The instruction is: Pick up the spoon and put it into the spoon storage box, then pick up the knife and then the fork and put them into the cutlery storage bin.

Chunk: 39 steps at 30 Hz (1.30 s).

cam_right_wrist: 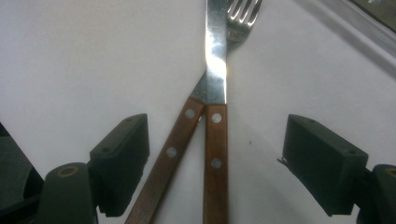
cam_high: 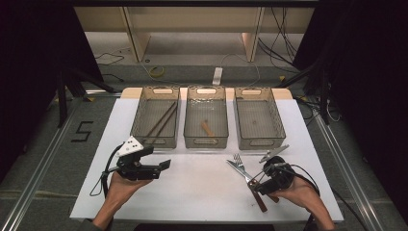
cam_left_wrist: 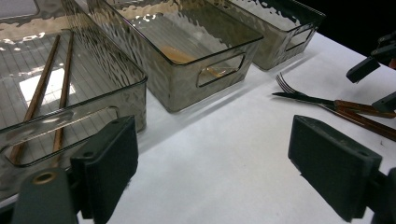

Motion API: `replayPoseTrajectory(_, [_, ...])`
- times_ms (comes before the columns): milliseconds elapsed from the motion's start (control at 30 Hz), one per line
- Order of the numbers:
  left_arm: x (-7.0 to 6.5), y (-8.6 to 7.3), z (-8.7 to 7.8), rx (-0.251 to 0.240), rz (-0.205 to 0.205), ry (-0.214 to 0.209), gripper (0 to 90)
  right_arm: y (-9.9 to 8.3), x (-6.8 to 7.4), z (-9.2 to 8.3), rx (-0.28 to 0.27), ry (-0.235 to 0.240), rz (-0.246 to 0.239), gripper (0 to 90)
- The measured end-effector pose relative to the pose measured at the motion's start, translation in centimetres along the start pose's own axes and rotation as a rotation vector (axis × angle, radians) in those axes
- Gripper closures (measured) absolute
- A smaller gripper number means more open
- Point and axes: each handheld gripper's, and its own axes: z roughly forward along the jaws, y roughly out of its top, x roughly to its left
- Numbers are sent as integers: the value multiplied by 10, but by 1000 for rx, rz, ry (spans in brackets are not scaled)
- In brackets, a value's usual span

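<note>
A knife and a fork, both with riveted wooden handles, lie crossed on the white table, the knife blade over the fork's neck. My right gripper is open and straddles the two handles, its pads apart from the wood on both sides. In the high view the right gripper hangs over the handle ends of the knife at the front right. At the front left my left gripper is open with nothing between its jaws, pointing toward the bins.
Three translucent grey bins stand in a row at the back. The left bin holds two chopsticks. A short wooden piece lies in the middle bin. The right bin looks bare.
</note>
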Motion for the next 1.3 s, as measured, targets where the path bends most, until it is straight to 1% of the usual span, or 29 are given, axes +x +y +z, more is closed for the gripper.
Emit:
replayPoseTrajectory(67, [0, 0, 0, -4, -7, 0, 155, -1, 0, 1, 4, 0, 2, 239])
replayPoseTrajectory(167, [1, 0, 0, -2, -4, 1, 155, -2, 0, 0, 7, 0, 5, 258])
replayPoseTrajectory(267, [0, 0, 1, -1, -5, 0, 155, -3, -1, 1, 20, 1, 2, 302])
replayPoseTrajectory(400, [0, 0, 1, 0, -2, 0, 155, -5, -1, 4, 53, -18, 6, 385])
replayPoseTrajectory(467, [0, 0, 1, 1, -2, 0, 155, -5, -1, 4, 58, -15, 6, 421])
replayPoseTrajectory(533, [0, 0, 1, 6, 5, 0, 155, -6, -1, 4, 60, -24, 4, 454])
replayPoseTrajectory(600, [-1, 0, 1, 5, 4, 0, 155, -6, -1, 5, 67, -26, -5, 486])
replayPoseTrajectory(733, [-2, 0, 1, 10, 15, -5, 155, -7, -1, 7, 82, -25, -6, 528])
replayPoseTrajectory(867, [-1, 0, 1, 4, 8, -4, 155, -7, -1, 9, 92, -37, -10, 563])
replayPoseTrajectory(1000, [-1, 0, 1, 7, 16, -5, 155, -7, 0, 11, 108, -42, -13, 592])
replayPoseTrajectory(1100, [-2, 0, 1, 8, 13, -3, 155, -7, 2, 13, 114, -41, -20, 614])
replayPoseTrajectory(1300, [-1, 0, 1, 6, 12, -4, 155, -7, 3, 15, 123, -54, -34, 654])
